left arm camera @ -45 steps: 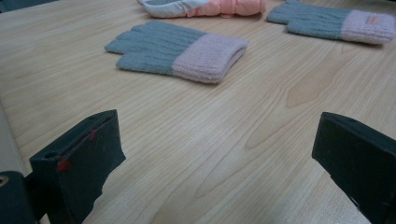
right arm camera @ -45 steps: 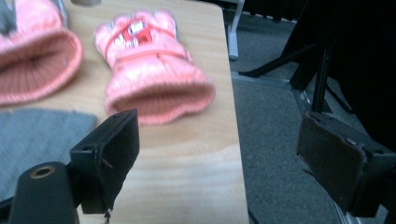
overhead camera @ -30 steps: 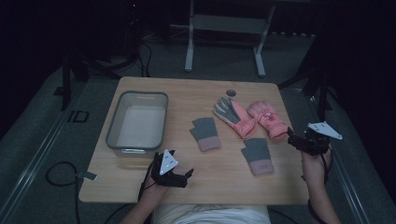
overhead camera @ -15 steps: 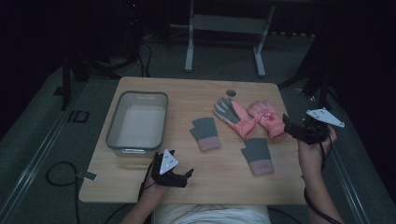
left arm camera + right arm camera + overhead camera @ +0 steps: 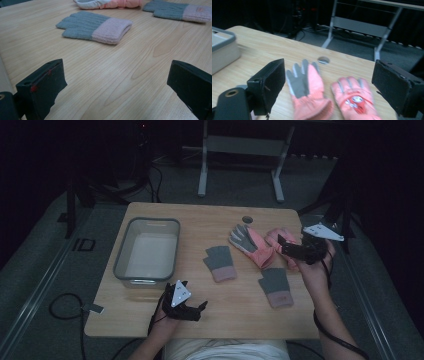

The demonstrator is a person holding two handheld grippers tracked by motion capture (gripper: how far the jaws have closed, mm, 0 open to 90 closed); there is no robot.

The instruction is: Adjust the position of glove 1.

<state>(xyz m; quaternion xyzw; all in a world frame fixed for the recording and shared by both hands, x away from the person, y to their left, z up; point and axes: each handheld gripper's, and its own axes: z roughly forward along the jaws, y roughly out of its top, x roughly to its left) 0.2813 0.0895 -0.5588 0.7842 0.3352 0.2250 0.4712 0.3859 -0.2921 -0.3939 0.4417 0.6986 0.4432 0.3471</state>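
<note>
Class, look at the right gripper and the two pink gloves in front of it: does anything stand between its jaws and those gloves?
Nothing visible does. The right gripper hangs open just above the pink gloves, and its own view looks straight between the jaws onto them. The grey gloves and the tub lie off to the side.

The counter (image 5: 150, 317) is a pale wooden top with rounded corners and a small round hole (image 5: 247, 219) near its far edge. On its left part stands a grey-rimmed tray (image 5: 146, 253); near the middle lies a grey knit glove with a pink cuff (image 5: 219, 263), and a second such glove (image 5: 275, 286) lies to its right and nearer. Toward the far right lie two pink gloves side by side, one palm-up with a grey palm (image 5: 251, 243), the other (image 5: 353, 97) bearing a red-and-white print.
</note>
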